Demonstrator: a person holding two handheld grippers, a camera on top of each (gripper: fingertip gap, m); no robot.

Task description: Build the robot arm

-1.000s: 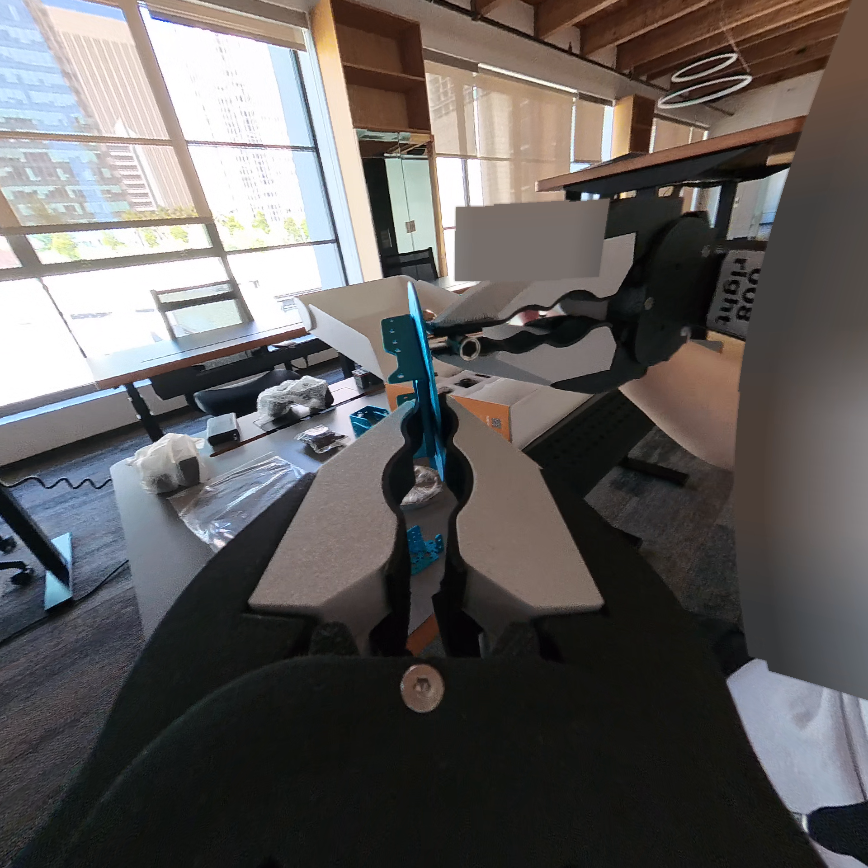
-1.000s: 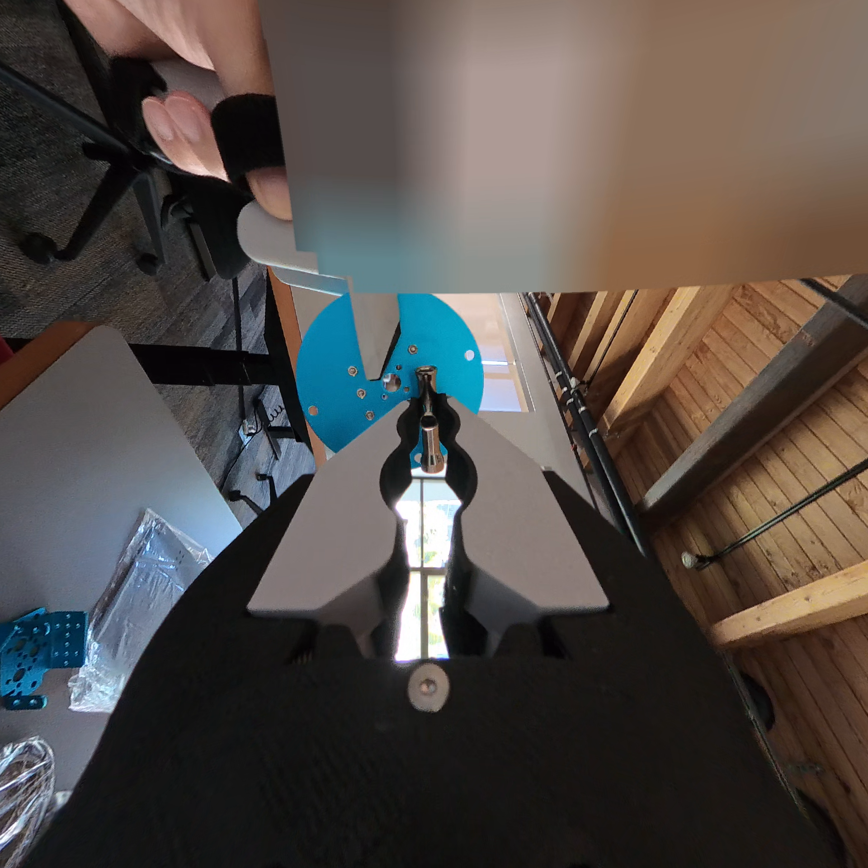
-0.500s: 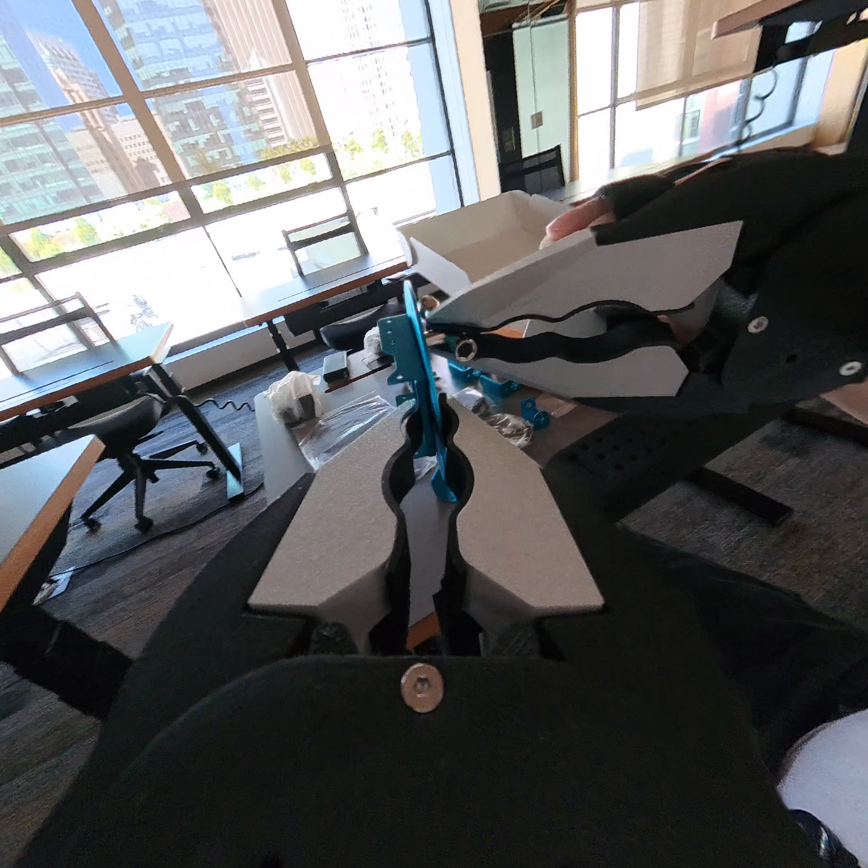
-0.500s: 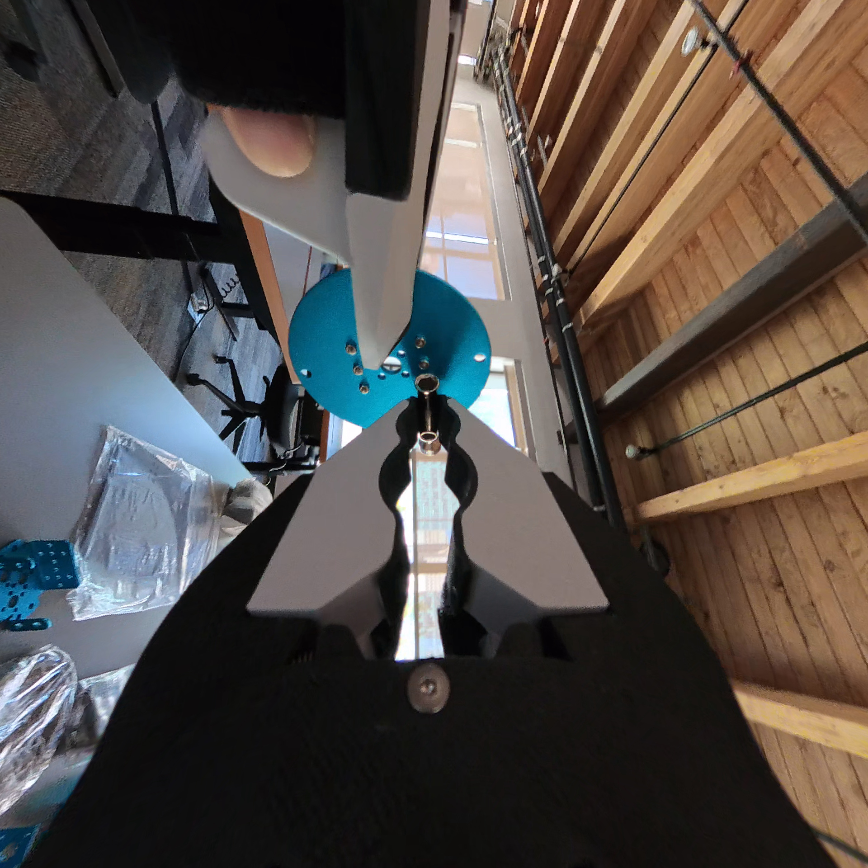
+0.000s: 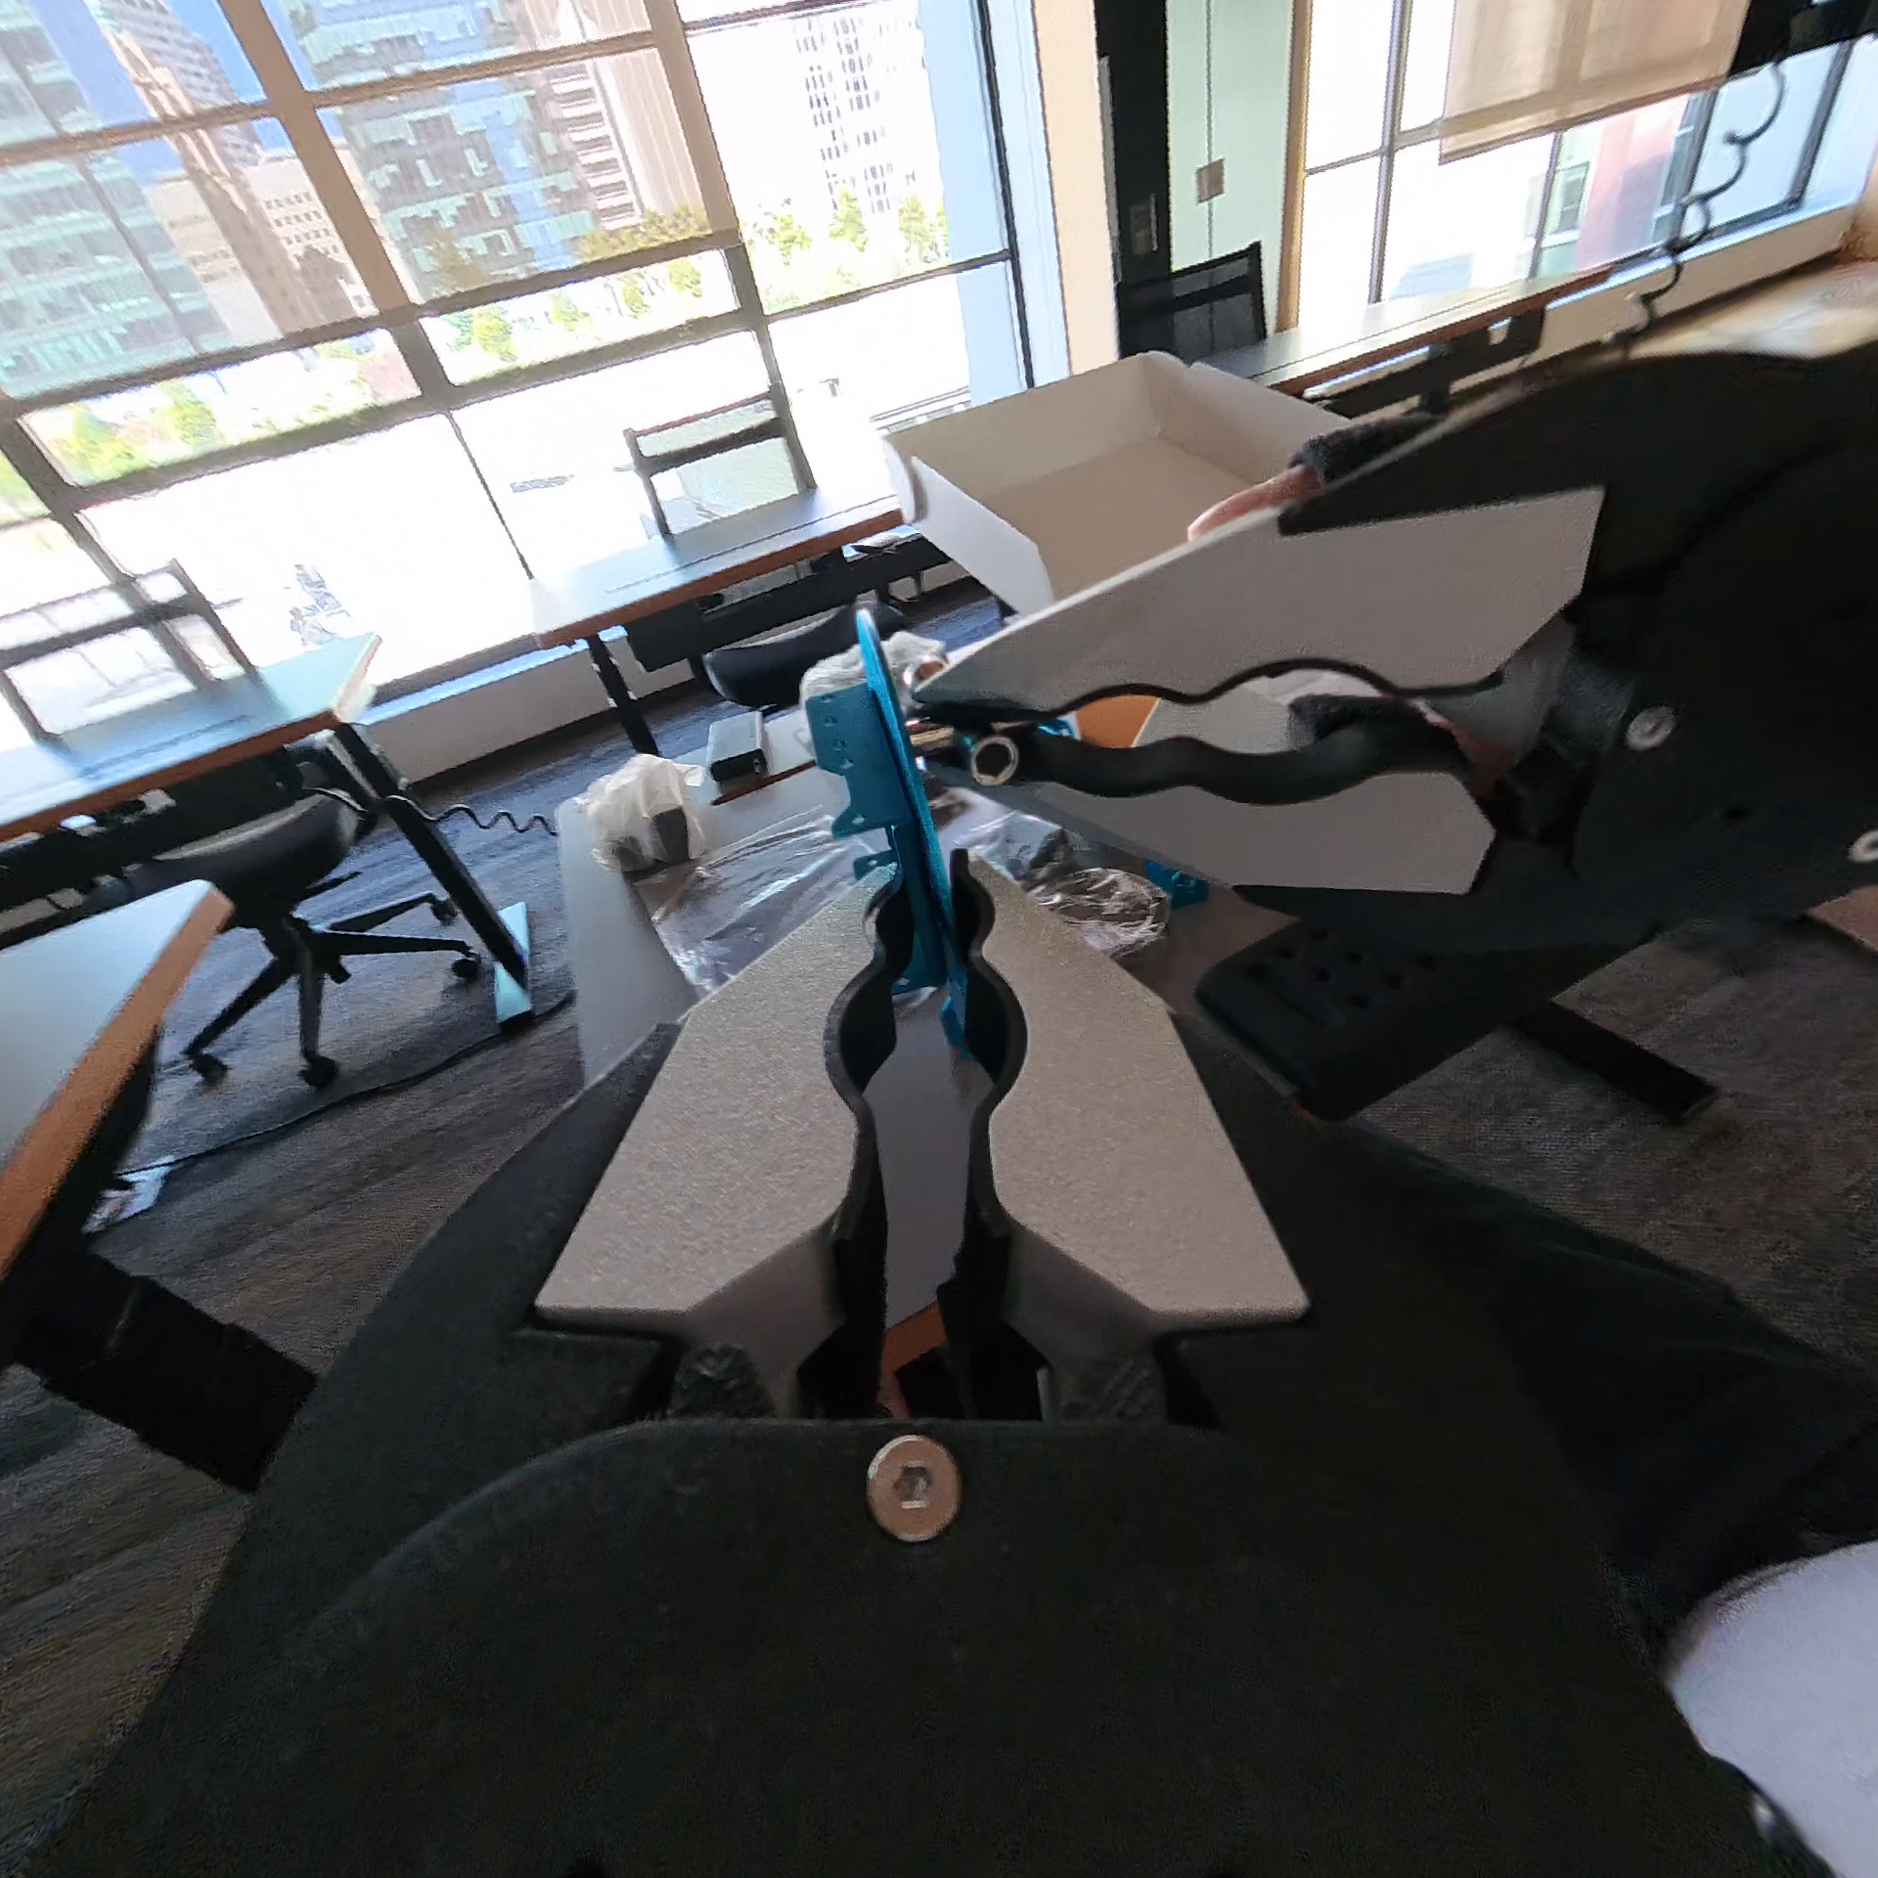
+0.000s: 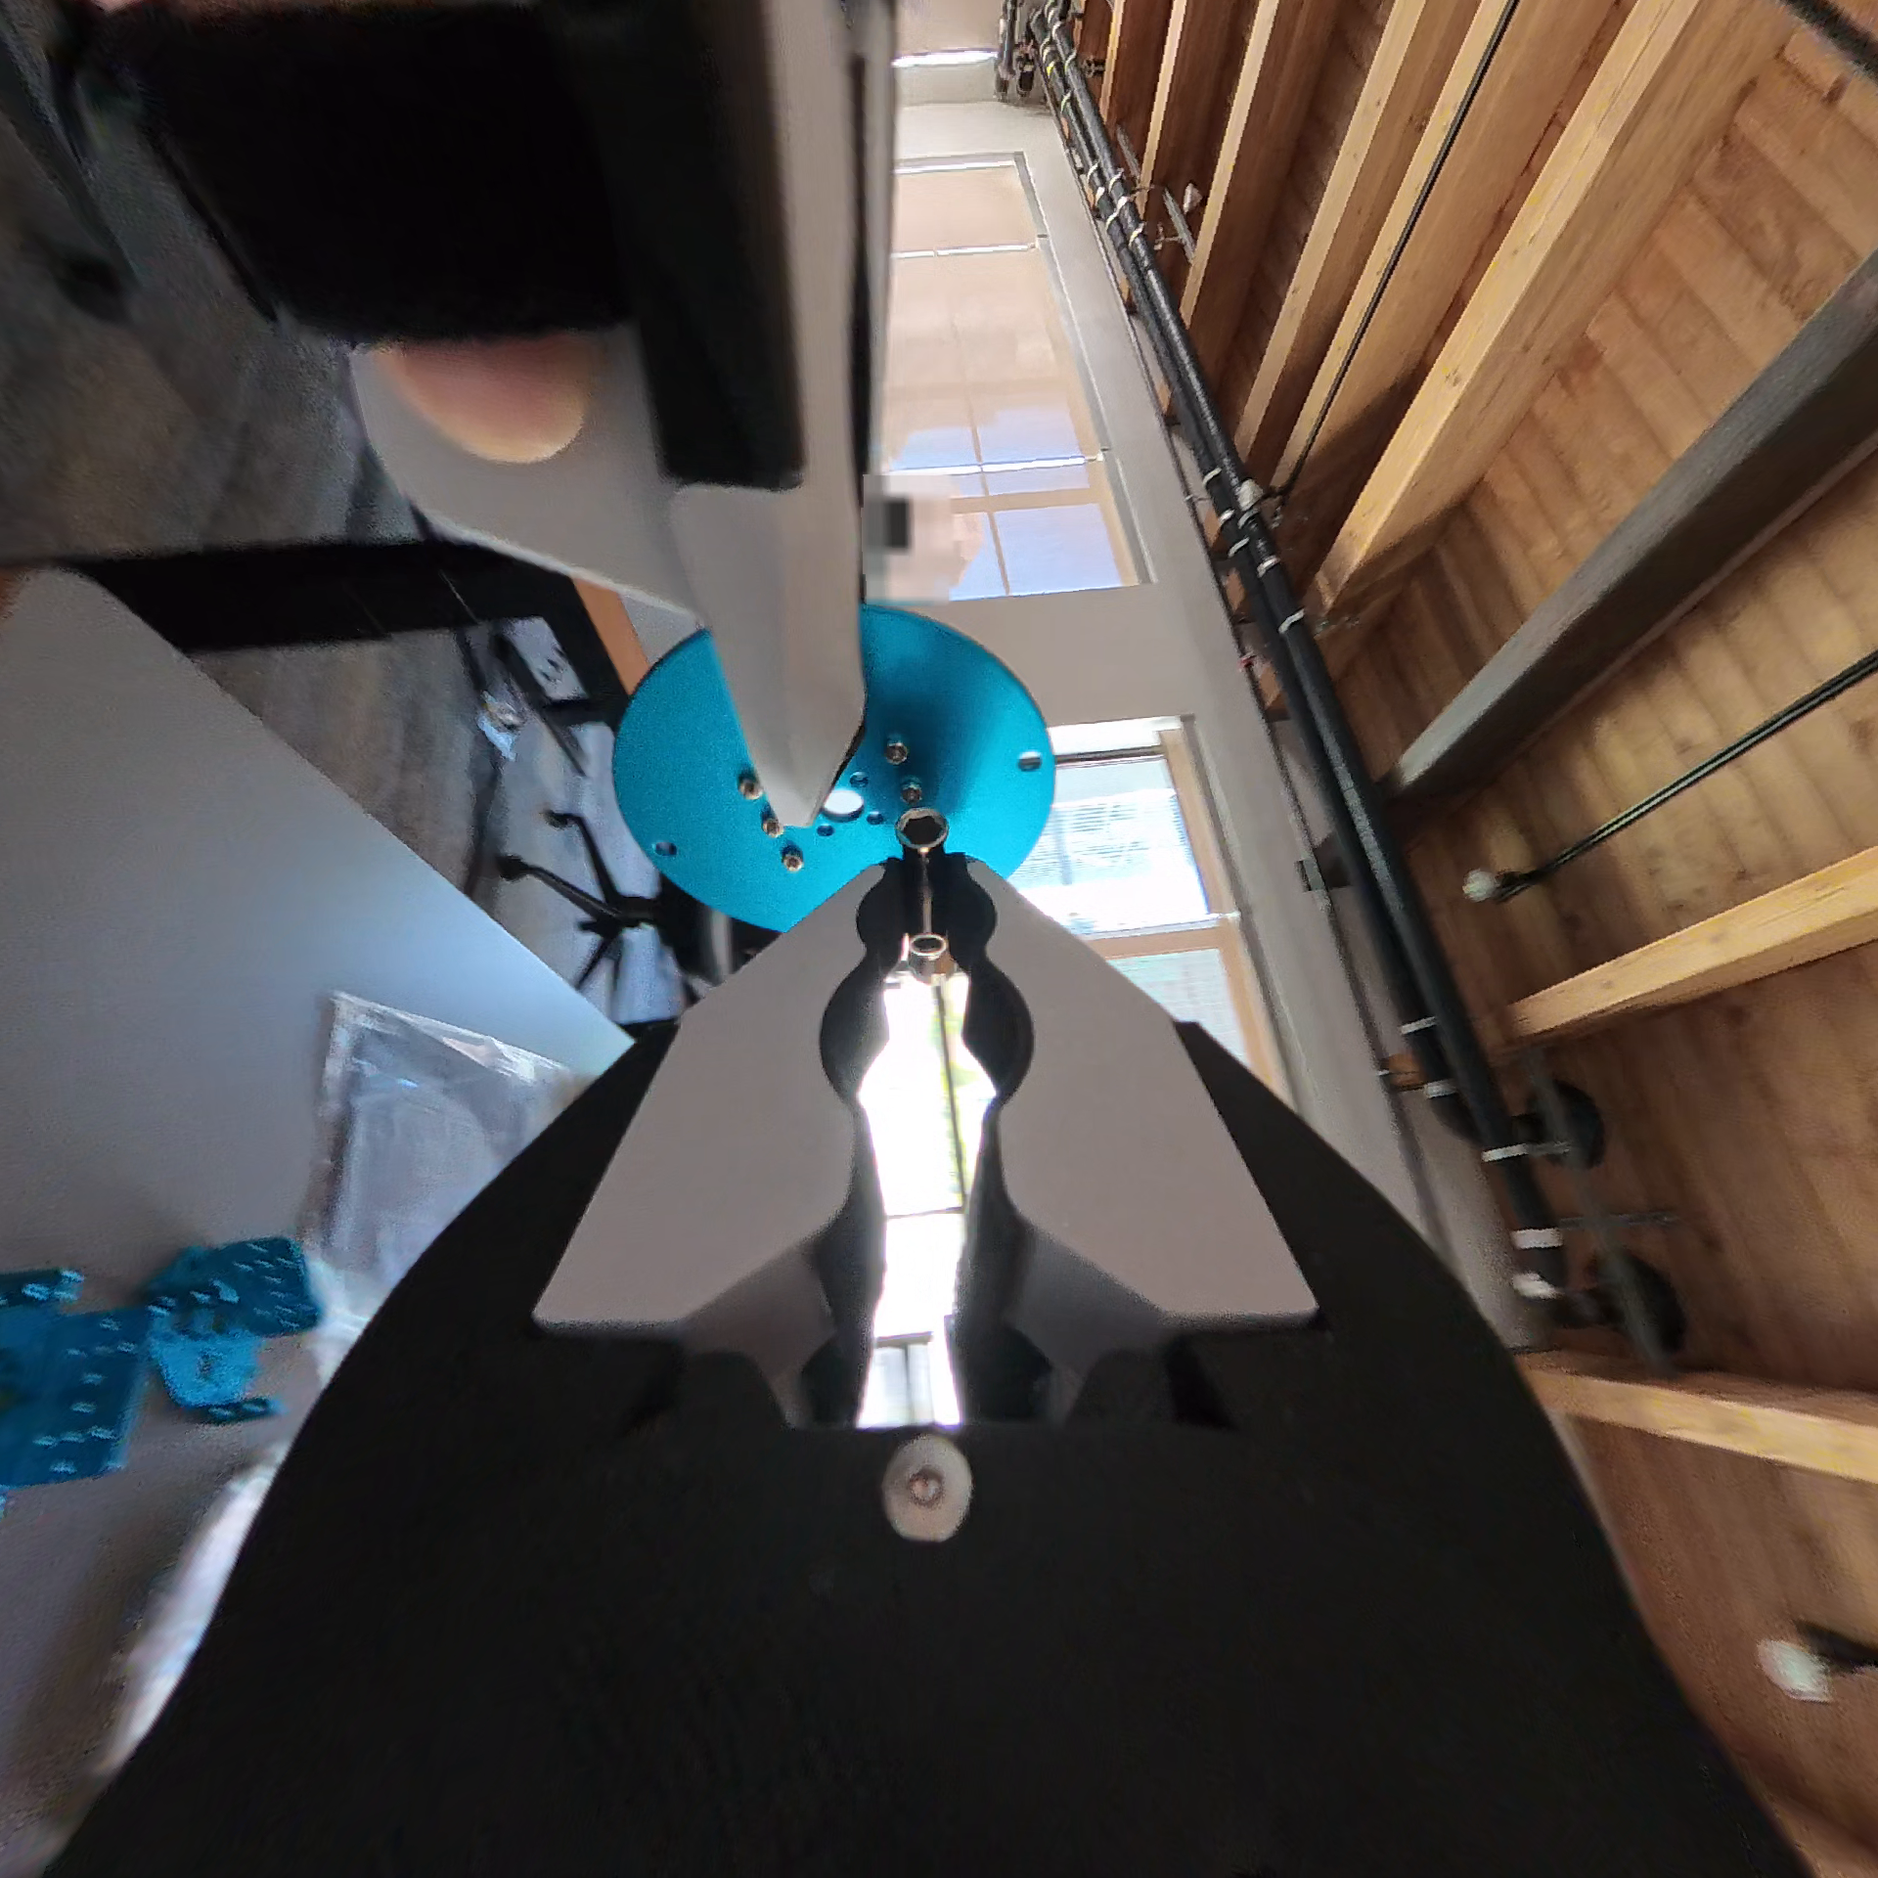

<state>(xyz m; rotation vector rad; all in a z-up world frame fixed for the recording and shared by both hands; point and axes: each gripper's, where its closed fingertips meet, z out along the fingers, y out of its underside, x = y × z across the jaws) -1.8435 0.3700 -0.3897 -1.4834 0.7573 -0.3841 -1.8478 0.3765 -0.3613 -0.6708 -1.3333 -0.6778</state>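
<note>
Right wrist view: right gripper (image 6: 923, 889) pinching steel standoff (image 6: 923, 889), axis toward 12 o'clock, tip touching blue disc (image 6: 945, 711) clamped edge-on by left gripper (image 5: 940, 894).

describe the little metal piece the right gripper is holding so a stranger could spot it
Find the round blue metal disc clamped edge-on in the left gripper. At its face, the right gripper pinches a small silver hollow metal tube, the only shiny part among blue ones.

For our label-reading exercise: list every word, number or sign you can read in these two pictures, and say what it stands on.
None can be read.
The blue disc in the left gripper shows only holes and screws.
The metal tube in the right gripper shows no marks.
</note>
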